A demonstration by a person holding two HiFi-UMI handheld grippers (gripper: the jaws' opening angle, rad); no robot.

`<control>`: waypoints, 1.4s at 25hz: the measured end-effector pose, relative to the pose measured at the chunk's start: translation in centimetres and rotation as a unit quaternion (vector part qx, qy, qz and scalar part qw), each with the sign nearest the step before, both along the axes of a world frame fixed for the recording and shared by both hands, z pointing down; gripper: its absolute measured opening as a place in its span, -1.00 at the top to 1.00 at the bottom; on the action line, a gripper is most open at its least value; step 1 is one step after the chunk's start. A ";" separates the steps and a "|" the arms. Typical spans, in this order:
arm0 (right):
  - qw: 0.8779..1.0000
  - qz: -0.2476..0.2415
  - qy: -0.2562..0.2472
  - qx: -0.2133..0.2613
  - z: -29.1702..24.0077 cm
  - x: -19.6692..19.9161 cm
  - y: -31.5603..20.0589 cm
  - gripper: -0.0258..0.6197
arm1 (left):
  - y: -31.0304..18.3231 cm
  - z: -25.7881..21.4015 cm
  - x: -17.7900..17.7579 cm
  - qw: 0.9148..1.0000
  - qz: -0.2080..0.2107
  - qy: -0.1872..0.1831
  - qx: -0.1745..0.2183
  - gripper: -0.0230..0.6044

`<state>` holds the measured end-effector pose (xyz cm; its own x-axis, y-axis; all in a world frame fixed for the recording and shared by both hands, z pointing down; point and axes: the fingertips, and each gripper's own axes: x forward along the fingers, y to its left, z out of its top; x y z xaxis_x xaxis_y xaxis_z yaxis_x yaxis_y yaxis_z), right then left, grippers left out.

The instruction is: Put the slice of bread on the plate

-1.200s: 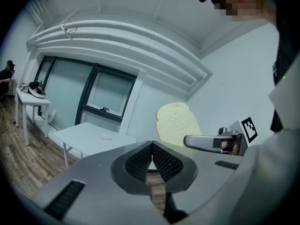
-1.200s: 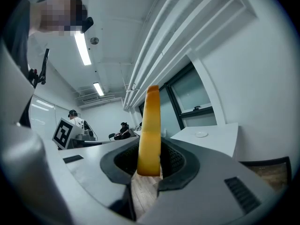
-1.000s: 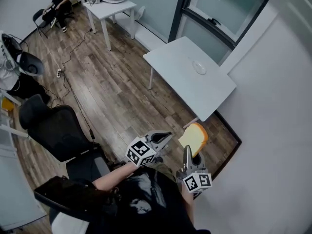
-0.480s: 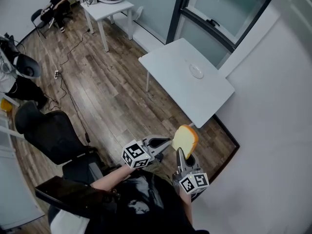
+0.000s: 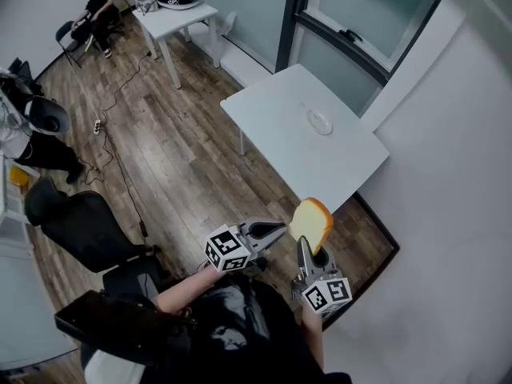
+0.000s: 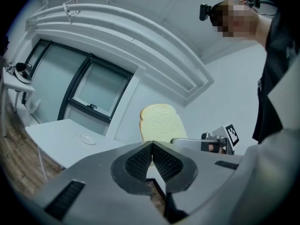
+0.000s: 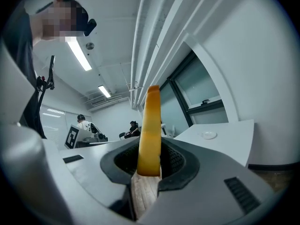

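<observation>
My right gripper (image 5: 302, 242) is shut on the slice of bread (image 5: 312, 222), which stands upright on its edge between the jaws; in the right gripper view I see its golden crust (image 7: 150, 132) edge-on. My left gripper (image 5: 276, 229) is shut with nothing in it, just left of the bread, and its view shows the pale face of the slice (image 6: 160, 123). The small plate (image 5: 319, 121) lies on the white table (image 5: 280, 110) well ahead of both grippers, also visible as the plate (image 6: 87, 139) and the plate (image 7: 207, 135).
A black office chair (image 5: 76, 226) stands at the left on the wooden floor. A second white table (image 5: 174, 14) with gear is at the far back, with a seated person (image 5: 94, 10) beside it. A white wall (image 5: 448, 174) runs along the right.
Both grippers and the bread have moved forward over the floor toward the white table. The grip on the bread has not changed.
</observation>
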<state>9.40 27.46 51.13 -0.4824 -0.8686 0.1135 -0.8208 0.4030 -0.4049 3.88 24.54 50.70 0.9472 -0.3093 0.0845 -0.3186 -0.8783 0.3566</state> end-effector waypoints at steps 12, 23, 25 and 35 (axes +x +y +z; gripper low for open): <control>0.999 -0.013 -0.012 -0.031 1.5 -0.8 -9.8 0.63 | -9.2 1.4 -2.5 0.999 -0.029 -0.039 -0.018 0.91; 0.999 0.028 0.003 -0.024 1.7 -3.5 -17.9 0.63 | -18.8 2.3 -4.3 0.999 -0.003 -0.049 -0.007 0.91; 0.999 0.036 -0.004 -0.034 2.2 -3.5 -18.4 0.63 | -19.2 2.4 -3.9 0.999 0.009 -0.052 -0.009 0.91; 0.998 0.037 0.001 -0.051 3.2 -1.5 -24.4 0.63 | -24.6 4.2 -1.5 0.998 0.017 -0.061 -0.028 0.91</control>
